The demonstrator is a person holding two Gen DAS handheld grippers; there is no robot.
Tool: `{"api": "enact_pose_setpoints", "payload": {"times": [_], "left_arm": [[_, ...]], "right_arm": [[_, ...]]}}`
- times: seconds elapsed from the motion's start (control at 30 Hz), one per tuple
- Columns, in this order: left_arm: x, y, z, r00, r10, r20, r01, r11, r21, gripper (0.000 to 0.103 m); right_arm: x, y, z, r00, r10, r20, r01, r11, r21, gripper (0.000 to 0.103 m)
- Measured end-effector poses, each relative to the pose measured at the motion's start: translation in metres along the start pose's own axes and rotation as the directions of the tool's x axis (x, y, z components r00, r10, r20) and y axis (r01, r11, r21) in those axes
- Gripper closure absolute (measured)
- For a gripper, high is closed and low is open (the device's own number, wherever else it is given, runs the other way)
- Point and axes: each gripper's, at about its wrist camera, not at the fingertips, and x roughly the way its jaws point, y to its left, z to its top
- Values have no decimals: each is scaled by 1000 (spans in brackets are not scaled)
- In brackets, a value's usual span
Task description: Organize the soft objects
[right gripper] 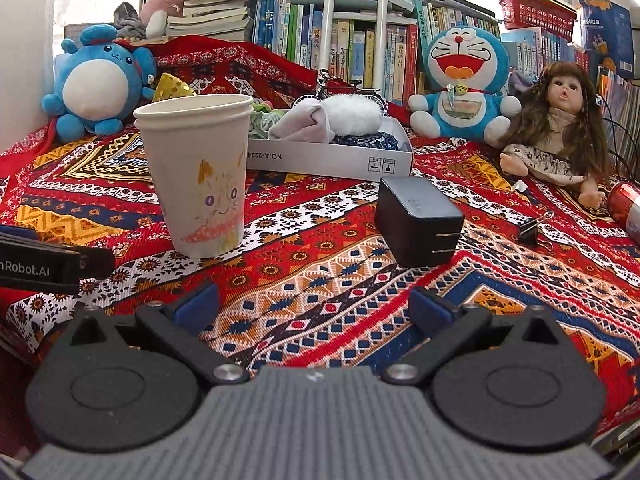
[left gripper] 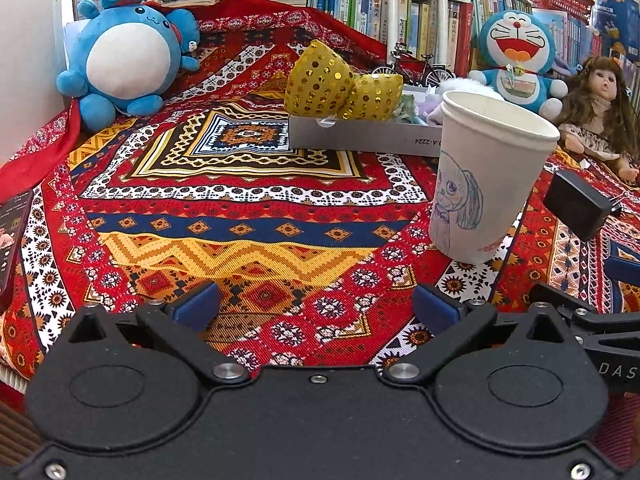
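A shallow white cardboard box (left gripper: 360,136) (right gripper: 320,156) sits mid-table on the patterned cloth. It holds a gold sequinned soft piece (left gripper: 320,80), a pale folded cloth (right gripper: 304,122) and a white fluffy ball (right gripper: 354,114). A round blue plush (left gripper: 124,52) (right gripper: 96,88) sits at the far left, a blue cat plush (left gripper: 516,60) (right gripper: 460,80) and a long-haired doll (left gripper: 600,108) (right gripper: 560,128) at the right. My left gripper (left gripper: 316,304) is open over bare cloth. My right gripper (right gripper: 316,304) is open too, with nothing between its fingers.
A stacked paper cup with drawings (left gripper: 484,176) (right gripper: 200,176) stands near both grippers. A black charger (right gripper: 416,224) (left gripper: 580,204), a binder clip (right gripper: 532,232) and a red can (right gripper: 624,208) lie to the right. A phone (left gripper: 12,240) lies at the left edge. Bookshelves line the back.
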Motion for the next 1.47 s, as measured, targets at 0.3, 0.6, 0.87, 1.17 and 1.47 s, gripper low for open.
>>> {"api": "enact_pose_setpoints", "payload": {"times": [0.3, 0.6, 0.87, 1.17, 1.47], "left_arm": [[0, 0, -1, 1000, 2, 1, -2, 1000, 9, 0], [0, -1, -1, 1000, 4, 7, -5, 1000, 14, 0], [0, -1, -2, 1000, 3, 9, -4, 1000, 17, 0], [0, -1, -2, 1000, 4, 10, -4, 1000, 17, 0], [1, -1, -2, 1000, 4, 10, -5, 1000, 18, 0]], "right_arm": [[1, -1, 0, 1000, 1, -4, -1, 1000, 5, 0], [1, -1, 0, 1000, 1, -5, -1, 1000, 6, 0], [1, -1, 0, 1000, 2, -6, -2, 1000, 6, 0], [1, -1, 0, 1000, 2, -6, -2, 1000, 6, 0], [1, -1, 1, 1000, 2, -7, -2, 1000, 6, 0]]}}
